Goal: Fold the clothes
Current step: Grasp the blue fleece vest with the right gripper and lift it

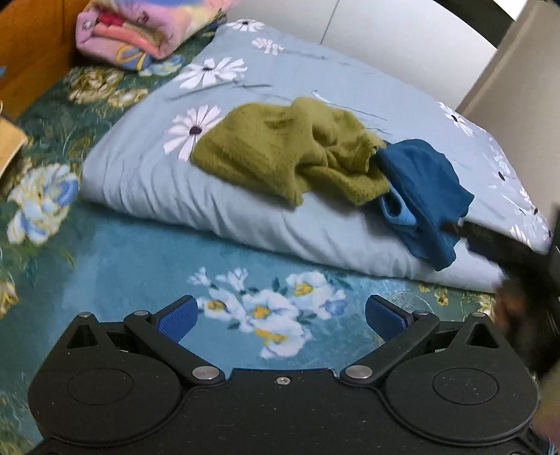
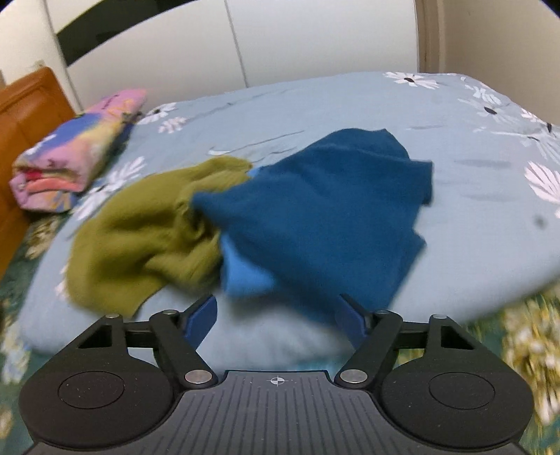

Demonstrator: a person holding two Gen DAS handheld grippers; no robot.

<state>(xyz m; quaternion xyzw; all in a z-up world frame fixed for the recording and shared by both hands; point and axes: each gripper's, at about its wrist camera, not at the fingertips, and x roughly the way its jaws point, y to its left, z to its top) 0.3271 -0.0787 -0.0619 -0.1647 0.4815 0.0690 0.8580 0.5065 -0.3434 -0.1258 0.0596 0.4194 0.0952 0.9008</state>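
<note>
- Here, two crumpled garments are seen on top of a folded pale-blue quilt (image 1: pixel 147 182) printed with white daisies, which lies on a teal floral bedsheet (image 1: pixel 115 266).
- An olive-green garment (image 1: pixel 280 154) is bunched on the quilt's upper surface, with one end hanging over the rounded front fold.
- A dark-blue garment (image 1: pixel 423 189) is found just to the right of the green one and touching it; a lighter blue inner layer is exposed at its lower left edge.
- The left gripper (image 1: pixel 281 313) is held over the bedsheet, short of the quilt and well apart from both garments; its blue-padded fingers (image 1: pixel 178 318) are spread wide with nothing between them.
- The right gripper (image 2: pixel 278 316) is seen close to the near edge of the blue garment; its jaws are parted, and the hem of the blue cloth appears just above the tips, though contact cannot be judged through the blur.
- In the right wrist view, the green garment (image 2: pixel 140 238) is shown to the left of the blue one (image 2: pixel 325 213), overlapped at their meeting edge.
- A folded pink-and-multicoloured blanket (image 1: pixel 147 31) is placed at the far left, beside an orange wooden headboard (image 1: pixel 31 52).
- White cupboard doors (image 2: pixel 315 38) are visible behind the bed.
</note>
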